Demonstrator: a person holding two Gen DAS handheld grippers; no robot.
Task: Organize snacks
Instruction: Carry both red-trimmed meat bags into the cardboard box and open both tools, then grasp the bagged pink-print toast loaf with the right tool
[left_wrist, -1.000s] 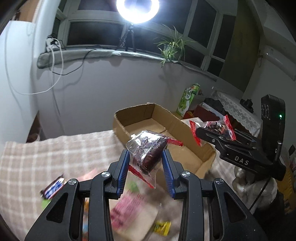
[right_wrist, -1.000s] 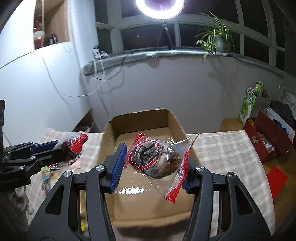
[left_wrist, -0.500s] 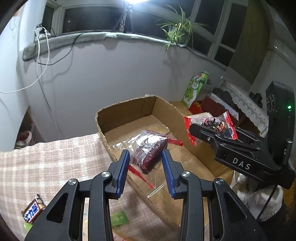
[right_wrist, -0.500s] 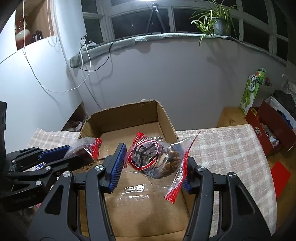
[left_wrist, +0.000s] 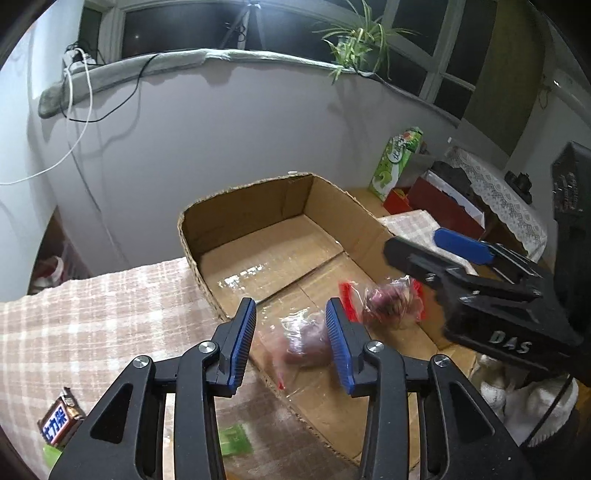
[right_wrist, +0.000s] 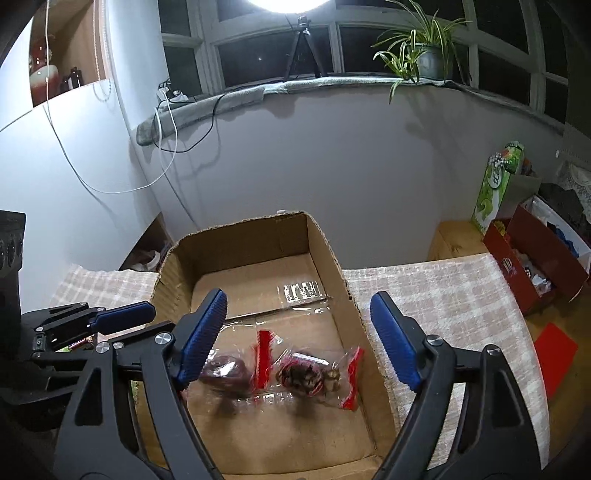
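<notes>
An open cardboard box (left_wrist: 255, 206) (right_wrist: 325, 243) stands on a checked cloth. Two clear snack bags with red edges lie on its floor: one dark bag (left_wrist: 306, 343) (right_wrist: 225, 371) and one with brown pieces (left_wrist: 386, 304) (right_wrist: 314, 374). My left gripper (left_wrist: 291, 343) is open and empty above the box's near left wall, over the dark bag. My right gripper (right_wrist: 295, 339) is open wide and empty above the box, over both bags; it also shows in the left wrist view (left_wrist: 424, 251).
A chocolate bar (left_wrist: 59, 421) and a green packet (left_wrist: 234, 446) lie on the cloth (left_wrist: 92, 310) left of the box. A green carton (right_wrist: 496, 188) and a red box (right_wrist: 535, 269) stand at the right. A wall rises behind the box.
Both grippers have opened and let go of their snack bags, which now lie on the box floor. Both grippers are over the box.
</notes>
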